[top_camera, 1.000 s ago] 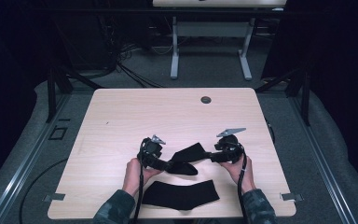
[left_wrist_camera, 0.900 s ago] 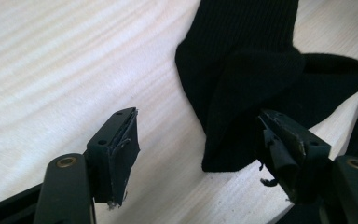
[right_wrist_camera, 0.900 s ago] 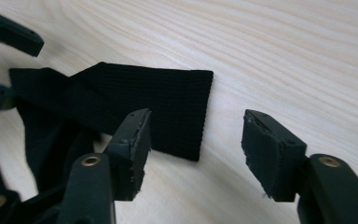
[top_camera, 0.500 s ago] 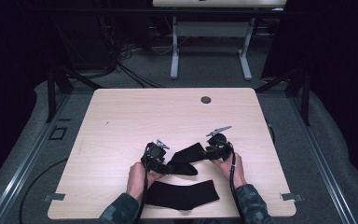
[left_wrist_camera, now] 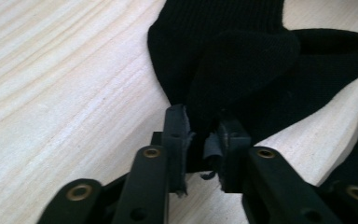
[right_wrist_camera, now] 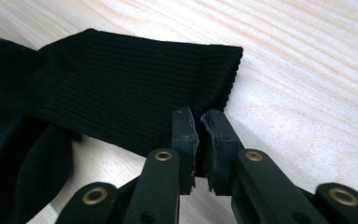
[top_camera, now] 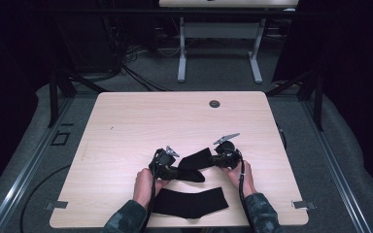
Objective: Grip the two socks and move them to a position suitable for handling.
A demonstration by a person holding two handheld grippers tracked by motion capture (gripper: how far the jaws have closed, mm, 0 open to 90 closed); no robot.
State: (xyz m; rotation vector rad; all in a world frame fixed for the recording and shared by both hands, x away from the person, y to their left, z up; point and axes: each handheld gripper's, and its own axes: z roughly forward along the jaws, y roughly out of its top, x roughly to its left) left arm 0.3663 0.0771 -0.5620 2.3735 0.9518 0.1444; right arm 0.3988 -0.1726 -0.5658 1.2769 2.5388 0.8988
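The high view looks forward and down from above the table (top_camera: 126,121), taking in its whole top at mid-frame, while both gripper views sit close over the black sock (left_wrist_camera: 242,56) lying at its lower centre.

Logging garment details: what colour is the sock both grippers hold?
Black, ribbed knit sock; clearest in the right gripper view.

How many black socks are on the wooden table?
2. One sock is pinched between the left tool and the right tool, mid-table near the front. The other sock lies flat at the front edge, between the person's forearms.
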